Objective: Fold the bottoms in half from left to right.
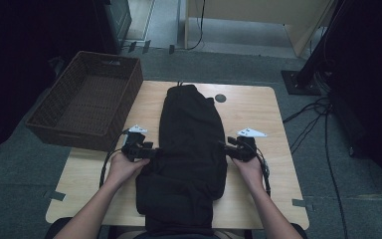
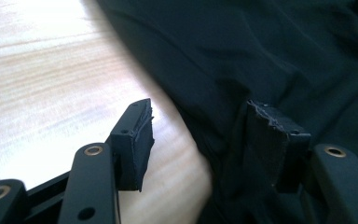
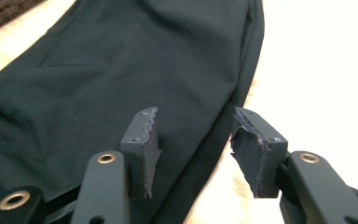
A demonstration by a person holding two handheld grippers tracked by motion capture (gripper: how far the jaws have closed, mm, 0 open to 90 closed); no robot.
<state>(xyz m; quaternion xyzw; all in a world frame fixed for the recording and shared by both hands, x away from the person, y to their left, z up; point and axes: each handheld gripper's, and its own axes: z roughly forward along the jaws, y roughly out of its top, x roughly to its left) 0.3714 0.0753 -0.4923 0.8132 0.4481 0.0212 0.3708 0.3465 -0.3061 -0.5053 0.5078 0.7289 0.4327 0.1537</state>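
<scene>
The garment (image 1: 191, 139) is black cloth, matt and soft, creased near the table's near edge and smoother toward the far edge, and it lies on a table (image 1: 248, 107) of pale wood with a fine grain and a light sheen. The basket (image 1: 87, 99) at the table's left edge is dark brown woven wicker, rough and ribbed. The left gripper (image 2: 200, 140) and the right gripper (image 3: 196, 149) are matt black plastic with brass-coloured rivets, and their pads (image 3: 249, 154) are dark rubbery foam, frayed and ragged at the edges.
</scene>
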